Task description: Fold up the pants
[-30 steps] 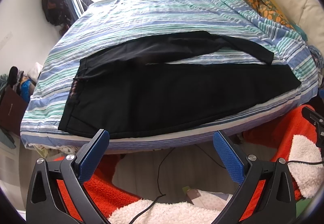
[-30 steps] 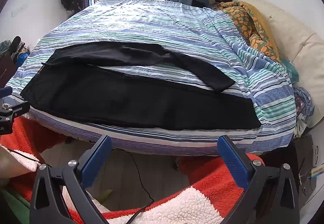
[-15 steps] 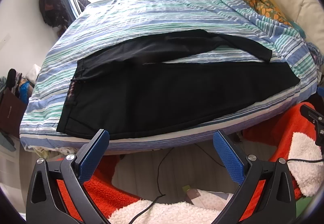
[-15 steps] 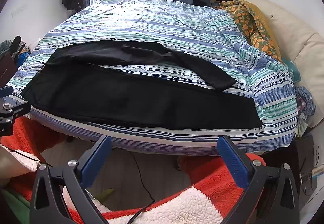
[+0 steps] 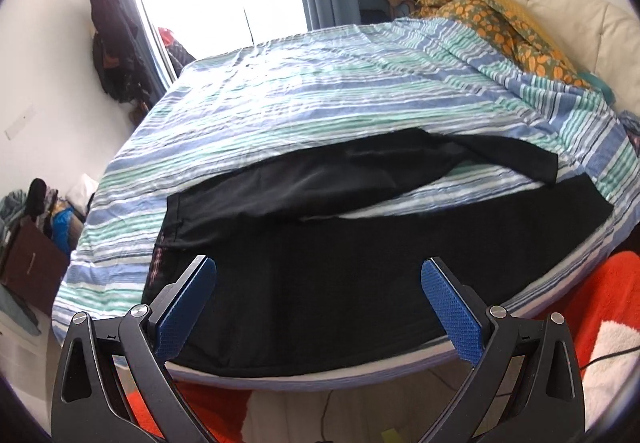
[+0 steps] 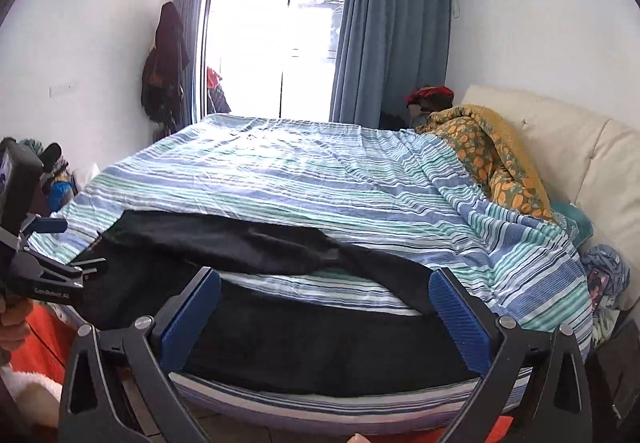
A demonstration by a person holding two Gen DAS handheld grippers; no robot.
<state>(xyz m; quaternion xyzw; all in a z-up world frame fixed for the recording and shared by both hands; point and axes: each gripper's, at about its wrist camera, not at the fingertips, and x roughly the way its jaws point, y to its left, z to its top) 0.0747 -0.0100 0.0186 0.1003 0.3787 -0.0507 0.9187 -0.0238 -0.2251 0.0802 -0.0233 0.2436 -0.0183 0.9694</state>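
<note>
Left wrist view shows the black pants (image 5: 320, 295) spread along the near edge of the bed (image 5: 320, 91), waistband to the left, one leg lying flat by the mattress edge and the other angled away across the striped cover, so the legs form a narrow V. The left gripper (image 5: 318, 299) hovers over the seat area, its blue fingers (image 5: 188, 307) wide apart and holding nothing. From the right wrist view, the right gripper (image 6: 324, 319) hangs over the near leg towards the hem end, fingers equally spread and empty.

The cloth looks thin, soft and light; it will likely sag and drag rather than keep any shape, and may slide on the cover. A sensible hold seems to be the far leg's hem and its upper part near the waistband, pinching a single layer at the edge.
</note>
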